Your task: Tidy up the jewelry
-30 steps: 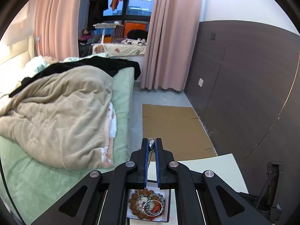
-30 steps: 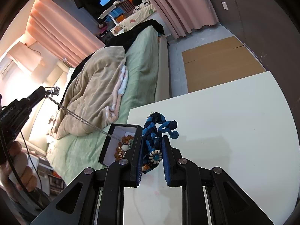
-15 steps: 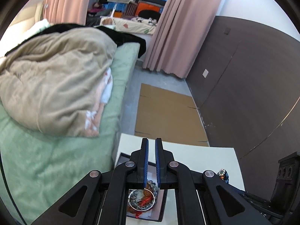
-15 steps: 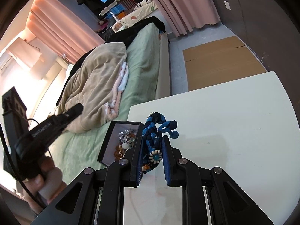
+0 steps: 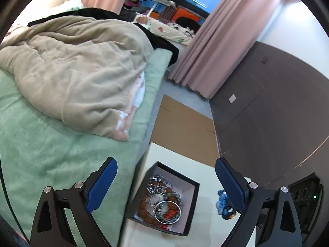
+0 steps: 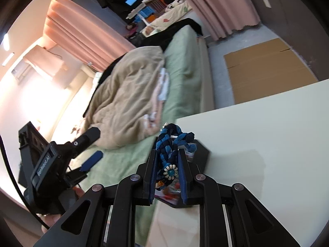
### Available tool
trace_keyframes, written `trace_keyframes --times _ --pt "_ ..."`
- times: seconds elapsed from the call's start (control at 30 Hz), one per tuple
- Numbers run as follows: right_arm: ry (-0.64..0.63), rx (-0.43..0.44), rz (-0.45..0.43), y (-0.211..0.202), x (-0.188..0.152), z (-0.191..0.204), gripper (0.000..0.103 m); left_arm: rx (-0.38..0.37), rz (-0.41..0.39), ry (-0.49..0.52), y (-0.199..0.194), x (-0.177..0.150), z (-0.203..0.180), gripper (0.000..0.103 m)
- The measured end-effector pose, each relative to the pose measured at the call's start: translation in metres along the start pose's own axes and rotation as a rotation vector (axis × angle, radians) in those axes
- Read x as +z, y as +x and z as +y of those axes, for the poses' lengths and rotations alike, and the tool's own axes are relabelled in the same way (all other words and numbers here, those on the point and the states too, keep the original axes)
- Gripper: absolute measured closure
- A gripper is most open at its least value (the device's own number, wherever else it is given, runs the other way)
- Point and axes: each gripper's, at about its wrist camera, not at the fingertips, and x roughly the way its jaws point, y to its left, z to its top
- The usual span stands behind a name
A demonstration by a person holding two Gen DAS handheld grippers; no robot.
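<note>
Between the right gripper's pads, pinched tight, hangs the braid, a blue cord bracelet with a beaded flower, just above the box. That box sits at the table's corner beside the bed, already crowded with beads and a bangle. Over the box the left gripper has just been opening; its jaws stand wide with nothing between them. Released off-centre, the braid's loose loops could catch the box's rim and slide out. A nudge from either gripper might push the box toward the table's edge.
</note>
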Motion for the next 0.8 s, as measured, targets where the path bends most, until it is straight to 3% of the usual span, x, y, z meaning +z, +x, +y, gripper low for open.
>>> trace_keyframes --times 0.13,0.2,0.23,0.27,0.43,0.6,0.8 --pt "0.029 0.097 -0.009 0.019 0.000 0.009 0.078 0.018 -0.007 -0.011 -0.003 0.004 0.014 0.007" --pt "0.035 0.138 0.008 0.031 -0.001 0.013 0.056 0.023 -0.008 -0.029 -0.005 0.007 0.022 0.007" --pt "0.040 0.154 0.023 0.036 -0.001 0.014 0.035 0.026 -0.010 -0.037 -0.006 0.007 0.026 0.007" --pt "0.049 0.162 0.027 0.040 -0.003 0.013 0.027 0.029 -0.010 -0.041 -0.007 0.007 0.029 0.007" --pt "0.104 0.117 0.046 0.038 -0.006 0.003 0.027 0.027 0.018 -0.021 -0.005 0.000 0.027 0.007" --pt "0.114 0.083 -0.014 0.005 -0.009 -0.005 0.027 0.009 0.025 0.034 -0.006 -0.008 0.013 0.007" --pt "0.062 -0.047 -0.098 -0.040 -0.017 -0.006 0.027 -0.017 0.034 0.116 -0.009 -0.022 -0.012 0.007"
